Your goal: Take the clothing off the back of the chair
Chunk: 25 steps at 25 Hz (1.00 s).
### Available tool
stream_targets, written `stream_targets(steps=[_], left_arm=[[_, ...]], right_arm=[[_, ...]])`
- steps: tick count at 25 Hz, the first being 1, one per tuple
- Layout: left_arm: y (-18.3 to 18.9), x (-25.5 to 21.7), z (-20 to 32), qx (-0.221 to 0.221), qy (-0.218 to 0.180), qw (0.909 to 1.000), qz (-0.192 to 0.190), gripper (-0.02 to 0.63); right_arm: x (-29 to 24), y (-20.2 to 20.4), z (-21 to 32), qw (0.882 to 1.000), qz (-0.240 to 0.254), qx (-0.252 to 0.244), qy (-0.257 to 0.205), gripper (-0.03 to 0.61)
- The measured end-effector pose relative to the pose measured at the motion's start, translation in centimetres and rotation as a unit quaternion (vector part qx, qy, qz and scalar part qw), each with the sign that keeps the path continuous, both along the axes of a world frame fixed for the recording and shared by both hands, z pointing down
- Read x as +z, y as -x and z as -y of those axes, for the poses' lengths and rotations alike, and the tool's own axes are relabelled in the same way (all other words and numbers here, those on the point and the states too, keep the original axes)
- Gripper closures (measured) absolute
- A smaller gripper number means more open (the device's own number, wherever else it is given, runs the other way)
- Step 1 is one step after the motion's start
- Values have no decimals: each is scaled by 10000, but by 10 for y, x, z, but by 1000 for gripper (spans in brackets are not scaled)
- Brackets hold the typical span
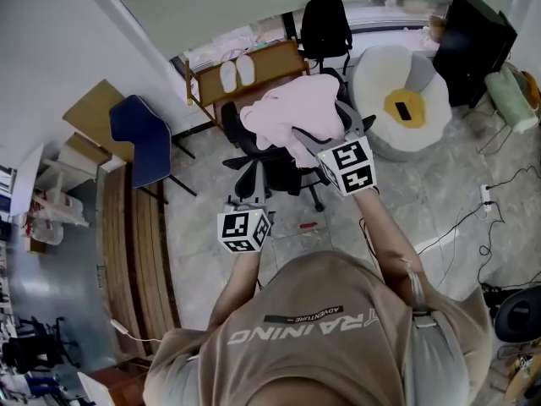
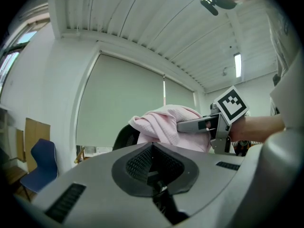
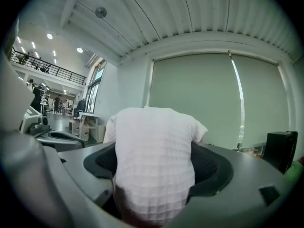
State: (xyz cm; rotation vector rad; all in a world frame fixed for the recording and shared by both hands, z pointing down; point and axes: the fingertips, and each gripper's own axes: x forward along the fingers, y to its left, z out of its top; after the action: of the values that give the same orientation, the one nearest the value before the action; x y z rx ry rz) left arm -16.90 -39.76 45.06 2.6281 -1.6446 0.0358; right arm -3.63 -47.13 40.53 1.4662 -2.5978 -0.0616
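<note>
**Right gripper (image 1: 311, 139) is gripping the clothing (image 1: 292, 108)**

In the head view, the pink clothing is lying over the back of the chair (image 1: 269, 169), and the left gripper (image 1: 244, 201) is hanging lower, apart from it. In the left gripper view, its jaws are standing narrow and empty. In the right gripper view, cloth is filling the jaws. I think lifting straight up first is avoiding a snag.

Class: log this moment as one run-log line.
right tongs: shut on garment | left tongs: shut, empty | garment: draped over chair

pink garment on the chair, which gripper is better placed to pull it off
The right gripper: its jaws grip the pink garment over the chair. The left gripper sits lower, shut and empty.
</note>
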Motion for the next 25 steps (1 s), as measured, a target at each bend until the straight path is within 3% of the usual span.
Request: stream_targets(steps=[4,12,19,20,25], left_arm=[[4,-2,7,14,-10,10000,-13,604],[-4,-1,9,98,-5,10000,0,604],[2,5,-2,-21,76,10000,-4,604],[3,6,-3,-34,83,10000,-9,604],[4,4,-10,-74,82,9999,-7,604]], right_arm=[[-3,0,-1,9998,65,26,-176,166],[-4,-1,-3,9999,64,-87,-64,167],[-8,-4,-5,9997,20,104,-225,172],[-8,-4,-7,9996,45,97,-250,183],[-15,-5,-14,9994,121,-55,-331,369]])
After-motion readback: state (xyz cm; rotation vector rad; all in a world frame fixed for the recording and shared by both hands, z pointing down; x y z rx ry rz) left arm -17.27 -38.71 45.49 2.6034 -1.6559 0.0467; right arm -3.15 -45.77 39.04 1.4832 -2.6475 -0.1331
